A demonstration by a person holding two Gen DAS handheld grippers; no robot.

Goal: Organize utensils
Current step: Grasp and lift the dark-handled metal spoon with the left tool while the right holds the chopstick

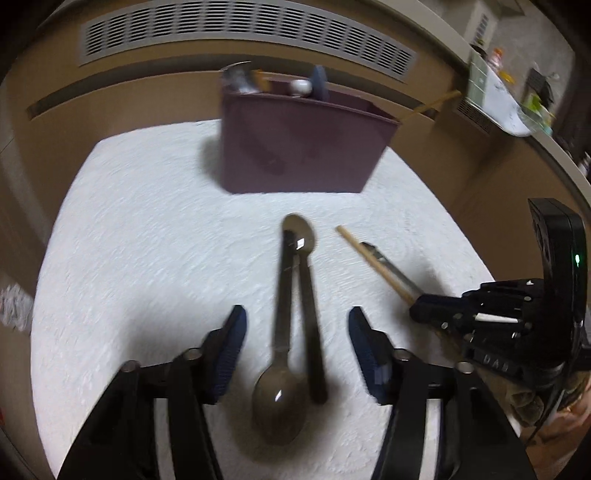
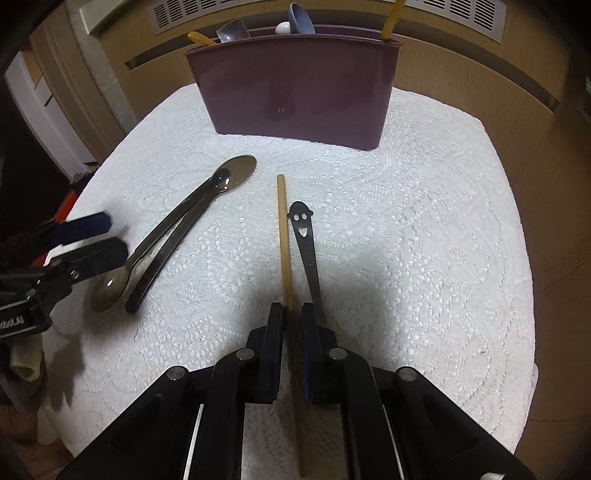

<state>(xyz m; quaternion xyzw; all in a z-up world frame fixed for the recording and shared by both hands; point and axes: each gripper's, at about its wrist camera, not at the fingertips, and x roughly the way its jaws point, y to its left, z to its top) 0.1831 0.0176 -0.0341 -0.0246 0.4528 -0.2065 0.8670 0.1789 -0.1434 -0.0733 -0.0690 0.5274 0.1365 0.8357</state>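
Two metal spoons lie head to tail on the white cloth: one with its bowl near me [image 1: 279, 404] [image 2: 109, 291], one with its bowl far [image 1: 300, 230] [image 2: 236, 172]. My left gripper [image 1: 297, 354] [image 2: 96, 240] is open, its jaws on either side of the two handles. My right gripper [image 2: 291, 314] [image 1: 421, 308] is shut on a wooden chopstick [image 2: 284, 236] [image 1: 373, 264]. A smiley-faced metal utensil handle [image 2: 303, 229] lies just right of the chopstick. The maroon utensil holder [image 1: 299, 144] [image 2: 295, 81] stands at the far side with several utensils in it.
The white lace cloth [image 2: 424, 240] covers a small table whose edges fall off on all sides. A tan wall with a vent grille [image 1: 243, 29] stands behind the holder. A counter with clutter [image 1: 506, 99] runs at the right.
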